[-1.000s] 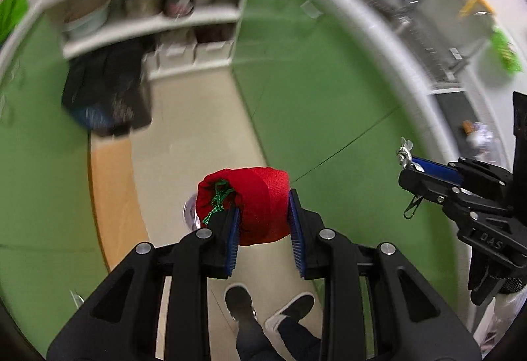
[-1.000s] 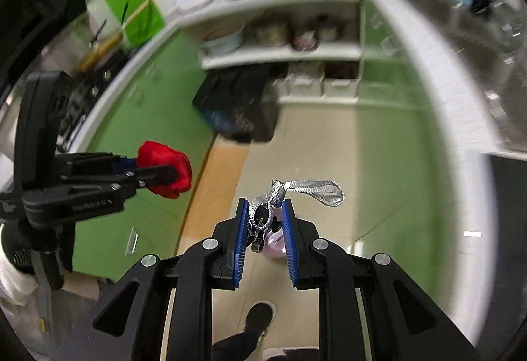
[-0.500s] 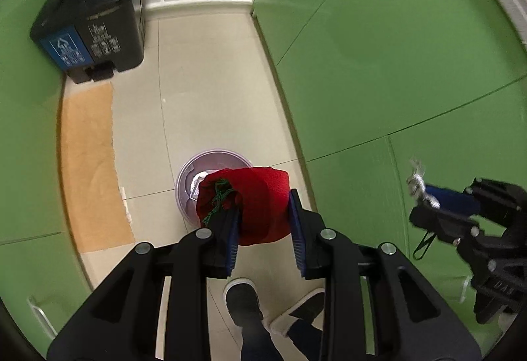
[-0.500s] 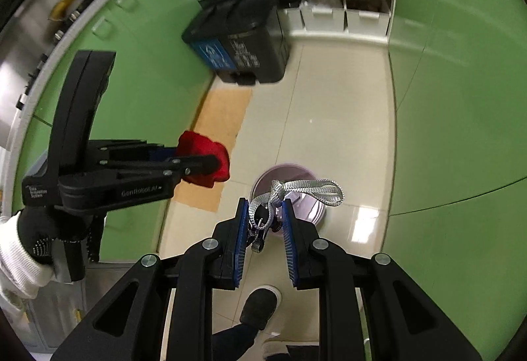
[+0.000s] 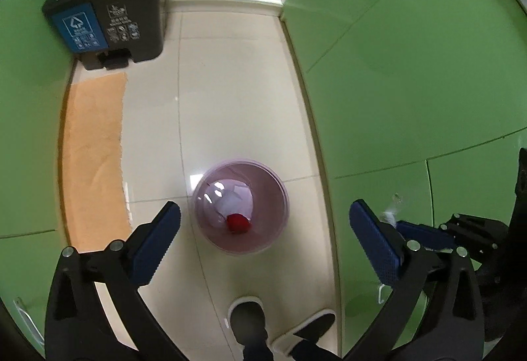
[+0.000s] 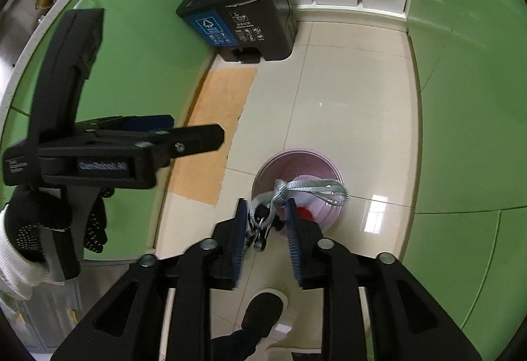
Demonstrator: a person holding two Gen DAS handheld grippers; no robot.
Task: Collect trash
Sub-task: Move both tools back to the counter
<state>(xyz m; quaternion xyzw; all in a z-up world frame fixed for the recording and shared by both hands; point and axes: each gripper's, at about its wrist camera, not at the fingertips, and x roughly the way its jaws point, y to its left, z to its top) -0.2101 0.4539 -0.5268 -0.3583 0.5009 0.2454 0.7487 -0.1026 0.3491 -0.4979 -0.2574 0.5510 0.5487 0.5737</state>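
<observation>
Left gripper wide open, nothing between the pads. Right gripper clamped on grey lanyard with clip, above pink bin; red bundle lying inside. Risk: strap loop snagging a pad on release, or falling beside the rim. Farther: orange mat, black pedal bin, nothing blocking.

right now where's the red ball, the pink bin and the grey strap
red ball (image 5: pixel 238 222), left wrist view, its top
pink bin (image 5: pixel 285 196), left wrist view, right rim
grey strap (image 6: pixel 324 191), right wrist view, its loop
</observation>
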